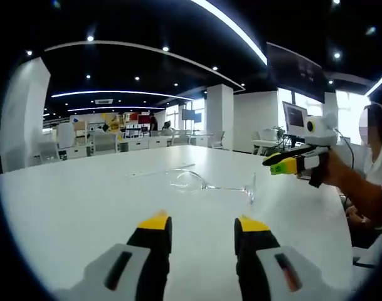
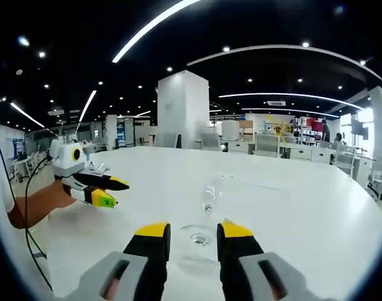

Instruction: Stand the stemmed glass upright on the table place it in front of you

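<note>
A clear stemmed glass [image 1: 200, 182] lies on its side on the white table [image 1: 84, 200]. In the left gripper view its bowl points left and its foot [image 1: 251, 190] right. My left gripper [image 1: 203, 223] is open, short of the glass, with nothing between its fingers. My right gripper [image 1: 280, 162] hovers to the right of the foot, held in a person's hand. In the right gripper view the glass [image 2: 208, 195] points away, with its foot [image 2: 199, 239] nearest. My right gripper [image 2: 192, 230] stands open just short of the foot. At the left hangs my left gripper [image 2: 111, 191], also open.
A person [image 1: 366, 182] sits at the table's right edge. A cable [image 2: 29, 213] hangs by the arm at the left. Beyond the table stand a white pillar [image 2: 183, 110], desks and chairs [image 1: 103, 143] and a monitor [image 1: 295, 117].
</note>
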Demonstrator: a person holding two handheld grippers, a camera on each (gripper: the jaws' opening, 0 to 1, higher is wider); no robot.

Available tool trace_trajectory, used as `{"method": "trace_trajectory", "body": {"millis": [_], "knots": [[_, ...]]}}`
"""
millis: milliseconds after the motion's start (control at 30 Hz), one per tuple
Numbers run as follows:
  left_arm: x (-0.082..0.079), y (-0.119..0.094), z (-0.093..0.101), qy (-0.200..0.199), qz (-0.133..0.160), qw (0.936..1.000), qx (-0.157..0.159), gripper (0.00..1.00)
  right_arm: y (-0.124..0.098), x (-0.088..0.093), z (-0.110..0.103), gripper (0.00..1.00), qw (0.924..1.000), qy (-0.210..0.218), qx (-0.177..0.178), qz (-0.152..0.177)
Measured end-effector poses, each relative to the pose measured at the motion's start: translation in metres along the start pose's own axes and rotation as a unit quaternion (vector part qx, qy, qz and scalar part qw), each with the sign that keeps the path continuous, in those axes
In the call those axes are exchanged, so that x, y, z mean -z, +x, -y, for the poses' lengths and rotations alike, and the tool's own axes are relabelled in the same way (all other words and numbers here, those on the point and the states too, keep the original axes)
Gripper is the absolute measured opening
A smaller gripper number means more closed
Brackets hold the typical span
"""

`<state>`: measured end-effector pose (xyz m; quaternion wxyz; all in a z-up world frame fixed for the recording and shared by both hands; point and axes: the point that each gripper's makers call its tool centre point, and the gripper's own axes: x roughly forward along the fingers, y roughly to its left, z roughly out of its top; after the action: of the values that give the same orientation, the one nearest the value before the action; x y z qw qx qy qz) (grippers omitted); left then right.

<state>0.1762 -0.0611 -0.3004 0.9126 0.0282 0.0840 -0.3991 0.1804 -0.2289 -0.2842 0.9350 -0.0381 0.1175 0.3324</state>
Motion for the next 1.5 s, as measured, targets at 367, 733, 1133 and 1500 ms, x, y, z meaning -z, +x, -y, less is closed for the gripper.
{"method": "trace_trajectory", "body": {"millis": [367,733,1133,1500], "knots": [[0.001,-0.008,-0.002,-0.001,0.006,1.0,-0.005,0.4,0.02,-0.004,-0.01,0.32,0.9979,0.027,-0.032,-0.05],[0.001,-0.009,-0.002,0.001,0.005,0.9999,-0.009,0.4,0.025,-0.008,-0.017,0.32,0.9968,0.022,-0.04,-0.065],[0.001,-0.008,-0.005,0.0,0.005,0.9999,-0.012,0.4,0.024,-0.006,-0.014,0.32,0.9967,0.021,-0.038,-0.069],[0.002,-0.009,-0.006,0.001,0.005,0.9999,-0.014,0.39,0.028,-0.007,-0.015,0.32,0.9961,0.02,-0.041,-0.076]]}}
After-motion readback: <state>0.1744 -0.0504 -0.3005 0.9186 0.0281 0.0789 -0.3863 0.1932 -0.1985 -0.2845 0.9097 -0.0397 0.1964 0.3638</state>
